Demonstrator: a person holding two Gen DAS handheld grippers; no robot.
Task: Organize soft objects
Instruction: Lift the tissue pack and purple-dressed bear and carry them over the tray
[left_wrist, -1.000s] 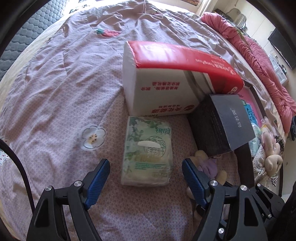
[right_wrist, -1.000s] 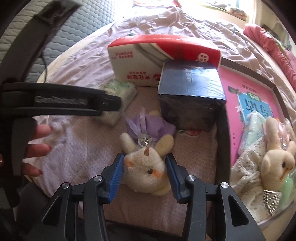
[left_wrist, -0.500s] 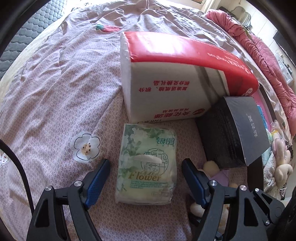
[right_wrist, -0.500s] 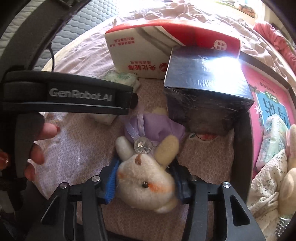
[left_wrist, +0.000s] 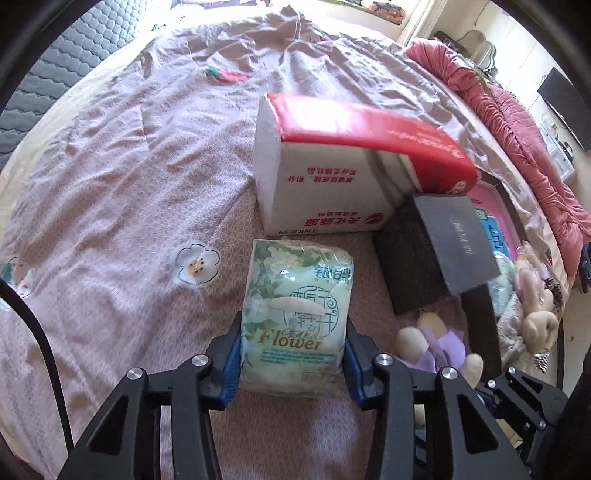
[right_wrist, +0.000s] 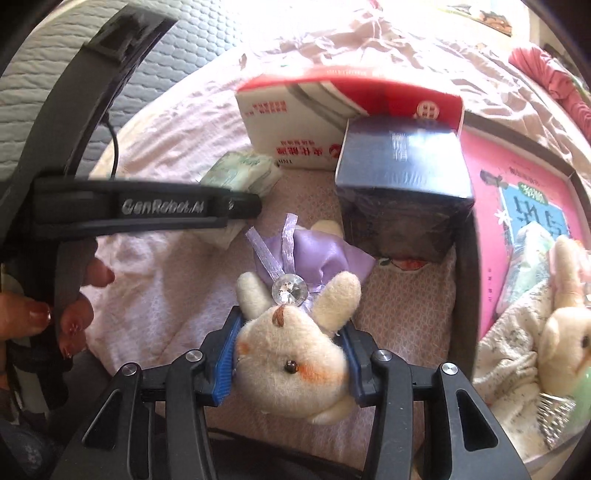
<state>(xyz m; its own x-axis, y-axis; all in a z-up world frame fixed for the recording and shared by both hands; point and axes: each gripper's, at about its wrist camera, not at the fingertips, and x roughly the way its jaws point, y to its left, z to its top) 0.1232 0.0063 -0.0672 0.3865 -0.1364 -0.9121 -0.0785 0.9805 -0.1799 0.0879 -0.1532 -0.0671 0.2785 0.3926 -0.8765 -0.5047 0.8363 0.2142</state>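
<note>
While the left tool (left_wrist: 293, 354) pinches the green tissue pack (left_wrist: 295, 317) and the right tool (right_wrist: 291, 350) clamps the plush rabbit (right_wrist: 295, 354) — both squashy — either could slip out when lifted.

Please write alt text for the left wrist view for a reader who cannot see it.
The left gripper is closed on a green tissue pack lying on a pink bedspread. Behind the pack stand a red-and-white tissue package and a dark box; a plush bunny lies to the right.
</note>
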